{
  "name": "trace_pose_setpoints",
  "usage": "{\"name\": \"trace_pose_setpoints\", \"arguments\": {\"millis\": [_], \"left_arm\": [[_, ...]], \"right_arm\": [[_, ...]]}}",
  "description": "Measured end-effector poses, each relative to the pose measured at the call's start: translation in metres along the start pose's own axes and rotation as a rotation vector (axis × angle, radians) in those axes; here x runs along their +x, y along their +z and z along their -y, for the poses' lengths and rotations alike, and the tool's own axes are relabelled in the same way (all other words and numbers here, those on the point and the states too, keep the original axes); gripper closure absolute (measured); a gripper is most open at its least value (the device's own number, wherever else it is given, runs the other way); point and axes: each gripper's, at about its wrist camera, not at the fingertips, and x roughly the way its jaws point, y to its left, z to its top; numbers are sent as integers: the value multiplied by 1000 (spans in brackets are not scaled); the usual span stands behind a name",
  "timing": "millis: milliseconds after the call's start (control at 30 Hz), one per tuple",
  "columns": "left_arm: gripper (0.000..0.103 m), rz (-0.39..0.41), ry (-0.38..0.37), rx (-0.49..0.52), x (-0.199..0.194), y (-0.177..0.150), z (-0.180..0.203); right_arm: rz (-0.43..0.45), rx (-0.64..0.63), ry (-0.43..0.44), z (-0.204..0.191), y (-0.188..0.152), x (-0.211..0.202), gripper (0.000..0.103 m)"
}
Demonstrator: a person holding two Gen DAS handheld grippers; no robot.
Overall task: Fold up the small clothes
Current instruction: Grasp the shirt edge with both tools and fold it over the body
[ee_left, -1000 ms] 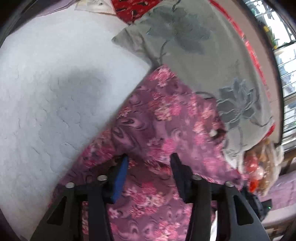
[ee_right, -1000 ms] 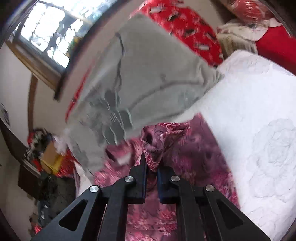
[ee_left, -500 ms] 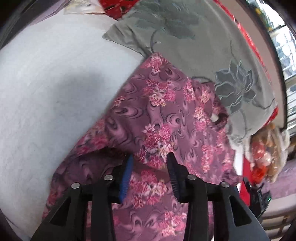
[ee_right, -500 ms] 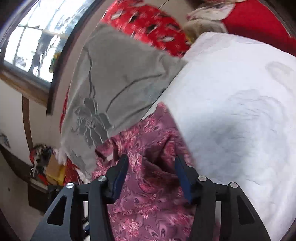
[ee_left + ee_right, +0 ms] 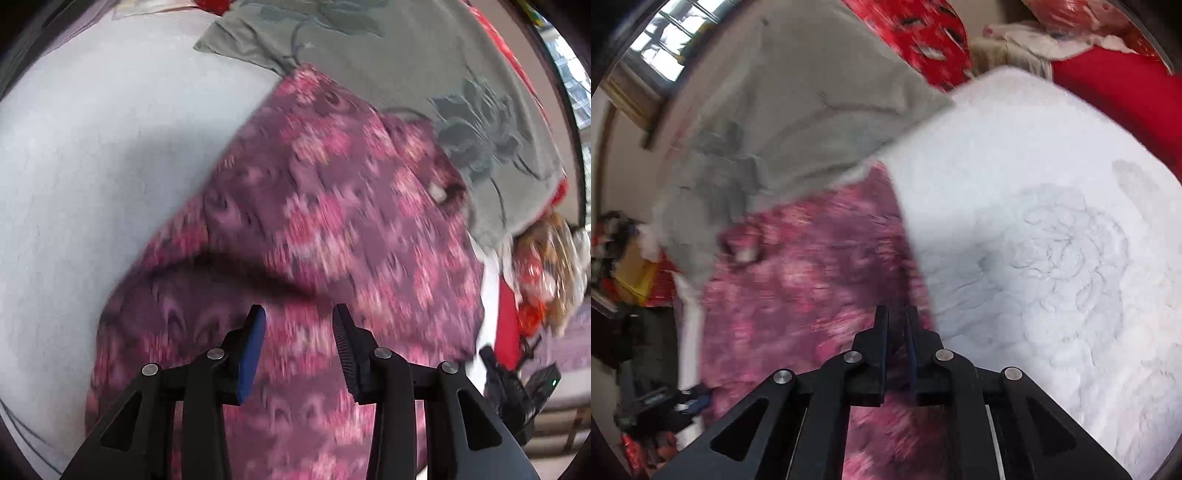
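Along the bed's (image 5: pixel 1052 221) window-side edge: purple flowered garment (image 5: pixel 332 206), its bed-centre hem pinched as the right gripper (image 5: pixel 896 321) has just been closing; left gripper (image 5: pixel 298 325) half-open above it; bare white quilt beyond.

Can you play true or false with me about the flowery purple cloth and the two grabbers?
1. The purple flowered garment lies on a white quilted bed cover. True.
2. The left gripper is clamped tight shut. False: its jaws stand apart over the garment.
3. A grey cloth with flower patterns lies next to the garment. True.
4. The right gripper is wide open. False: its jaws are almost together, by the garment's edge.
5. The garment is plain blue. False: it is purple with pink flowers.
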Motion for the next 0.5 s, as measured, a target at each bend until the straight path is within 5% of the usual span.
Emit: {"name": "trace_pose_setpoints", "arguments": {"millis": [67, 100, 200, 400, 500], "left_arm": [[60, -31, 36, 28, 2, -20, 0], [60, -50, 53, 34, 6, -27, -1], [62, -66, 99, 73, 8, -46, 0], [61, -106, 111, 132, -34, -71, -4], [52, -113, 135, 138, -63, -91, -31]], "right_arm": [[-39, -62, 33, -6, -11, -8, 83], [-88, -99, 27, -8, -20, -6, 71], [-259, -196, -71, -10, -50, 16, 70], [-270, -214, -80, -15, -64, -28, 68], [-263, -226, -82, 6, -84, -64, 54]]}}
